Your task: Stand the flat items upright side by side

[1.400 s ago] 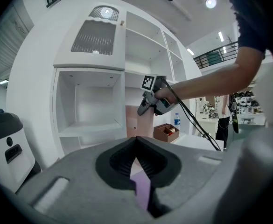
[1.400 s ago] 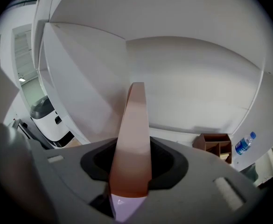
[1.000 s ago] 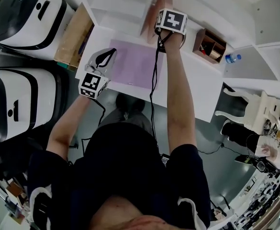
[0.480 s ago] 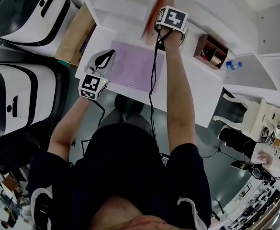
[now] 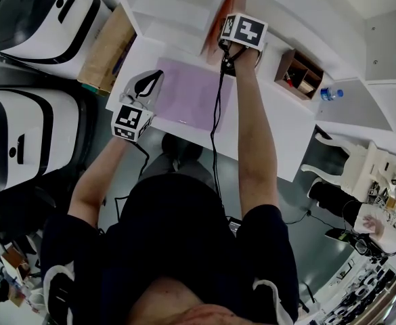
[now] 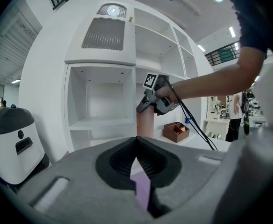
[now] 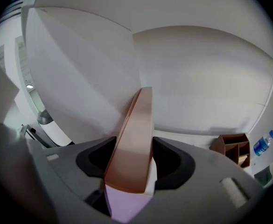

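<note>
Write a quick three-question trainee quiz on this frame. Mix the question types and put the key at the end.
1. True or false: the purple flat item stands upright on the shelf.
2. Which gripper has the brown book between its jaws? A) left gripper B) right gripper C) neither
3. Fill in: in the head view, the wooden organizer sits on the desk to the ___ of the brown book.

Key: 1) False; it lies flat on the desk. 2) B; the right gripper's jaws have just been opening, with the book on end between them. 3) right.
</note>
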`<state>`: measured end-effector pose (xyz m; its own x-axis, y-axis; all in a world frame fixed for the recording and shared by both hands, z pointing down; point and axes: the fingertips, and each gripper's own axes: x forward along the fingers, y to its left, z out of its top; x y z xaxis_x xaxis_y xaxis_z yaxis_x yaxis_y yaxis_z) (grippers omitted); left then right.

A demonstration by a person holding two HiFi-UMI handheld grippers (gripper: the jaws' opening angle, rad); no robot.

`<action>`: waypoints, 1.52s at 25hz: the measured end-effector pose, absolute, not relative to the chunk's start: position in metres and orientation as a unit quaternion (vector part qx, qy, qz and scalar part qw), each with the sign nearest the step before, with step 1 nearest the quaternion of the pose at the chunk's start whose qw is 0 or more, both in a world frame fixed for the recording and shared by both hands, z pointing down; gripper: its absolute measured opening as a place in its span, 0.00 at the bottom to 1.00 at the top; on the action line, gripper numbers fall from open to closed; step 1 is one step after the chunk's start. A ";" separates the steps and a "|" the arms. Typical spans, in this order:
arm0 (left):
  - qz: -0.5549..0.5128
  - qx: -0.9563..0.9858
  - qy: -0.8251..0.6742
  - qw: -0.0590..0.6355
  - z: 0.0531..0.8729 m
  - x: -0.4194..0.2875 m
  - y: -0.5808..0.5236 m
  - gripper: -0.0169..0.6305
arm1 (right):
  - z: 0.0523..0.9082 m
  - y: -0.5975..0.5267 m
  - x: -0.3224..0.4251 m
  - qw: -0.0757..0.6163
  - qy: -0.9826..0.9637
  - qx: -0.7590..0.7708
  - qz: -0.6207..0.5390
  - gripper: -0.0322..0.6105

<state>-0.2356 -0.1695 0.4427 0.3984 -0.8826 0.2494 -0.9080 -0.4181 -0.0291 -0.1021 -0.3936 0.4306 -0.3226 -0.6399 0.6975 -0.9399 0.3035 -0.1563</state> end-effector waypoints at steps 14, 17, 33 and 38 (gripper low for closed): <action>0.114 0.833 -0.539 0.058 0.444 -0.237 -0.170 0.03 | 0.413 -0.391 -0.116 0.182 -0.789 0.465 0.358 0.47; 0.114 0.833 -0.539 0.059 0.444 -0.236 -0.170 0.03 | 0.405 -0.392 -0.120 0.172 -0.798 0.461 0.349 0.45; 0.114 0.831 -0.541 0.063 0.448 -0.240 -0.172 0.03 | 0.390 -0.398 -0.118 0.127 -0.817 0.450 0.337 0.42; 0.113 0.831 -0.541 0.062 0.447 -0.239 -0.172 0.03 | 0.387 -0.395 -0.110 0.133 -0.820 0.454 0.323 0.42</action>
<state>-0.2385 -0.1724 0.4471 0.3886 -0.8852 0.2558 -0.9135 -0.4065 -0.0190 -0.1096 -0.3946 0.3867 -0.5528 -0.6584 0.5109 -0.8299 0.3790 -0.4095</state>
